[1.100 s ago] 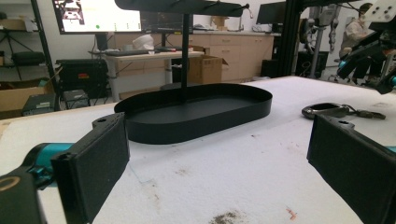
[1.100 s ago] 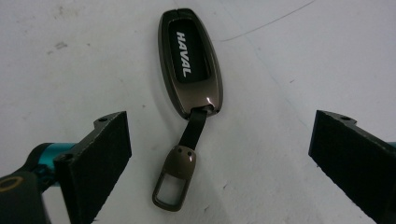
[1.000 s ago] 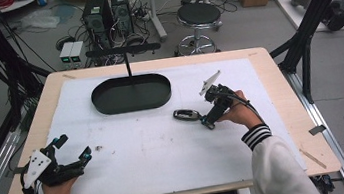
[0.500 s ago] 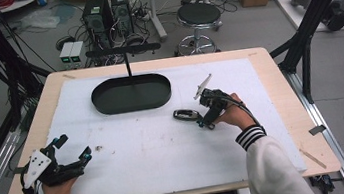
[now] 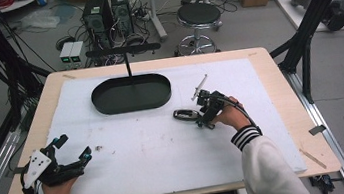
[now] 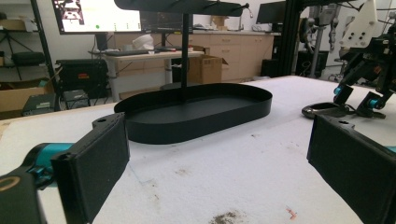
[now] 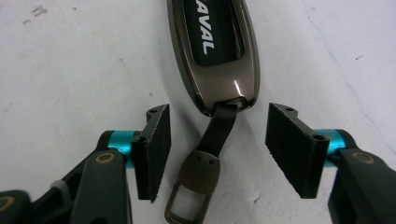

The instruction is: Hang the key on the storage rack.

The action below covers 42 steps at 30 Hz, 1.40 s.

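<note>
A brown metal key fob (image 5: 183, 114) (image 7: 218, 51) with a black face and white lettering lies flat on the white mat (image 5: 156, 149). Its black strap (image 7: 219, 123) ends in a bronze clasp (image 7: 196, 175). My right gripper (image 5: 199, 117) (image 7: 215, 149) points down over the strap end. Its jaws have just been closing and stand either side of the strap, with its pads (image 7: 156, 149) clear of it. My left gripper (image 5: 73, 146) (image 6: 215, 163) rests open near the front left of the mat, nothing between its jaws. Its view shows the key fob (image 6: 322, 110) far right.
A black oval tray (image 5: 133, 104) (image 6: 201, 126) sits at the back of the mat, and a post with a crossbar (image 5: 123, 50) rises from it. The wooden table edge (image 5: 279, 83) borders the mat. A stool (image 5: 198, 15) and computer cases stand beyond the table.
The right gripper has slid a little left and down onto the key fob's strap end. The left hand and gripper have stayed where they were.
</note>
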### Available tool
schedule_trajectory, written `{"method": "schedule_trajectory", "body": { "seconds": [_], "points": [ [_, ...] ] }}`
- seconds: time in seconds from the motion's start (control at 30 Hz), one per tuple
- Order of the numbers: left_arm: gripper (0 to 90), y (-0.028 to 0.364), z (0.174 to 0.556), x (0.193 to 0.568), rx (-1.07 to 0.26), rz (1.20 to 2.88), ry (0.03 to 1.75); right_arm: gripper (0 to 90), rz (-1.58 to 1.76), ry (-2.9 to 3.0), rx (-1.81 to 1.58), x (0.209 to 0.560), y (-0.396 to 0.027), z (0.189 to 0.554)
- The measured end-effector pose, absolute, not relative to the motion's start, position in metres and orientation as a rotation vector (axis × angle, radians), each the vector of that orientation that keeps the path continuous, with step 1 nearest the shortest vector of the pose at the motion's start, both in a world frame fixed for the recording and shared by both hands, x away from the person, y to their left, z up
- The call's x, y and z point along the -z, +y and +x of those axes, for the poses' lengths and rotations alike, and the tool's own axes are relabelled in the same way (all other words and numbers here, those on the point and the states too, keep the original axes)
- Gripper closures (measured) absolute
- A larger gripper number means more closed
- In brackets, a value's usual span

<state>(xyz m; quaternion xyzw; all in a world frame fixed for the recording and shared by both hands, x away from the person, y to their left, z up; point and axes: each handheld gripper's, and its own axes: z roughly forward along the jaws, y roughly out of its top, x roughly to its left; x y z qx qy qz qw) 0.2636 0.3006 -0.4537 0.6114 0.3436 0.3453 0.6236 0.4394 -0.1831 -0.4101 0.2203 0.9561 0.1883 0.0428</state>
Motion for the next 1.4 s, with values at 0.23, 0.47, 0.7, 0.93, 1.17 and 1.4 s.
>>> {"method": "schedule_trajectory", "body": {
  "seconds": [0.23,0.47,0.7,0.93,1.17,1.4],
  "points": [
    [6.2,0.301,0.264,0.454,-0.794,1.407,0.791,54.3,0.661,2.941,-0.540,0.410,-0.183,0.440],
    [6.2,0.300,0.264,0.454,-0.795,1.409,0.791,75.3,0.623,2.967,-0.506,0.410,-0.183,0.440],
    [6.2,0.301,0.264,0.454,-0.793,1.406,0.793,81.7,0.575,2.950,-0.466,0.409,-0.179,0.437],
    [6.2,0.302,0.264,0.453,-0.786,1.395,0.808,83.0,0.534,2.910,-0.509,0.402,-0.182,0.433],
    [6.2,0.302,0.268,0.451,-0.779,1.438,0.812,83.3,0.363,2.917,-0.604,0.395,-0.182,0.425],
    [6.8,0.301,0.285,0.428,-0.694,1.492,0.701,83.6,0.305,2.859,-0.903,0.378,-0.187,0.416]
  ]
}}
